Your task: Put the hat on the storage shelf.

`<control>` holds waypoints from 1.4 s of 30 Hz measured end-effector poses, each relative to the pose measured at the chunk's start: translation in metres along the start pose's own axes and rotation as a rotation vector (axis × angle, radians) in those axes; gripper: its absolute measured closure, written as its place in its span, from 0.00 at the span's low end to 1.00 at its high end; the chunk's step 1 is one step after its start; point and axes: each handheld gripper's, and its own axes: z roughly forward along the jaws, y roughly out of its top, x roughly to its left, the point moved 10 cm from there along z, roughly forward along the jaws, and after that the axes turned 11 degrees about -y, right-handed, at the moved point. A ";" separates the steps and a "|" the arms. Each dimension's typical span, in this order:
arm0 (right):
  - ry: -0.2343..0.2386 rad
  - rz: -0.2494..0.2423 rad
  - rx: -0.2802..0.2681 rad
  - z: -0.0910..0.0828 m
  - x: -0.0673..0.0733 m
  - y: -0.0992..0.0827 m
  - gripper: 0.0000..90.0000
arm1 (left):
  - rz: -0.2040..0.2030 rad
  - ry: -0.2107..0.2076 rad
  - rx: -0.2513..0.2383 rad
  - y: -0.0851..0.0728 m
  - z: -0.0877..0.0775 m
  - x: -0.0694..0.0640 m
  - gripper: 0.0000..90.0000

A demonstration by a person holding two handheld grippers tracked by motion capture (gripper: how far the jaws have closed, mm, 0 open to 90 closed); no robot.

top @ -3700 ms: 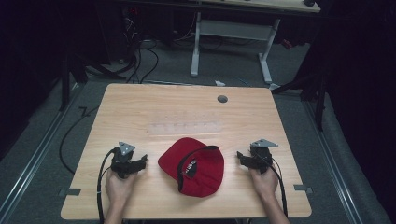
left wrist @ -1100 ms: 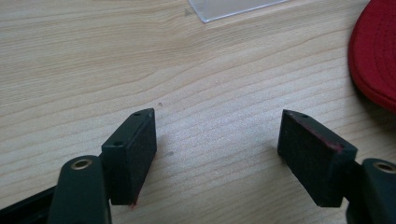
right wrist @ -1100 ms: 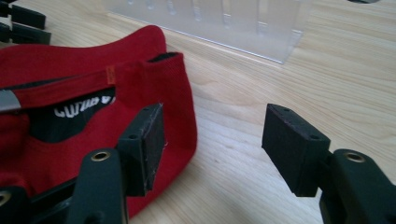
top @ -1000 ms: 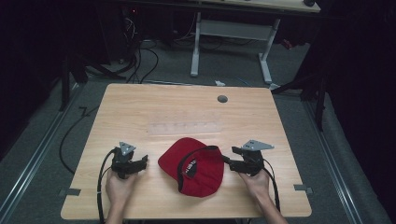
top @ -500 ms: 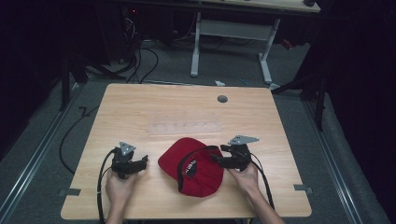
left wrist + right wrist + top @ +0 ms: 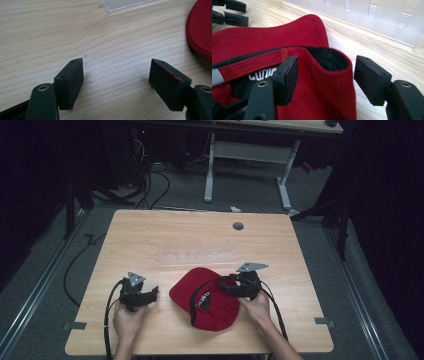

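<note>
Tongs on the right gaped around the rim of the red cap lying near-centre on the table, not yet gripping, while the left tongs waited open and empty.

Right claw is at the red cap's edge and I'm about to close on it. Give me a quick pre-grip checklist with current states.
1. Right claw open: ok.
2. Fold of the red fabric baseball cap lies between its jaws, one jaw inside the cap, one outside: ok.
3. Jaws already touching the fabric: cannot tell.
4. Left claw open, over bare light wooden table, apart from the cap: ok.
5. Clear plastic rack beyond the cap, out of the closing path: ok.
6. Right claw's cable free of the cap: cannot tell.
</note>
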 end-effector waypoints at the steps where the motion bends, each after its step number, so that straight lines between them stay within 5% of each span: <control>1: 0.001 -0.004 -0.001 0.001 0.001 0.001 0.41 | 0.000 0.000 0.000 0.000 0.000 0.000 0.31; 13: 0.007 -0.031 0.045 0.019 0.005 -0.005 0.49 | 0.000 0.000 0.000 0.000 0.000 0.000 0.31; 22: 0.059 -0.023 0.066 0.023 0.008 -0.010 0.63 | 0.000 0.000 0.000 0.000 0.000 0.000 0.31; 33: 0.108 -0.029 0.071 0.018 0.008 -0.012 0.84 | 0.004 -0.001 0.004 -0.001 0.000 0.000 0.31; 42: 0.149 -0.022 0.070 0.011 0.008 -0.012 0.91 | 0.004 -0.001 0.004 -0.001 0.000 0.000 0.31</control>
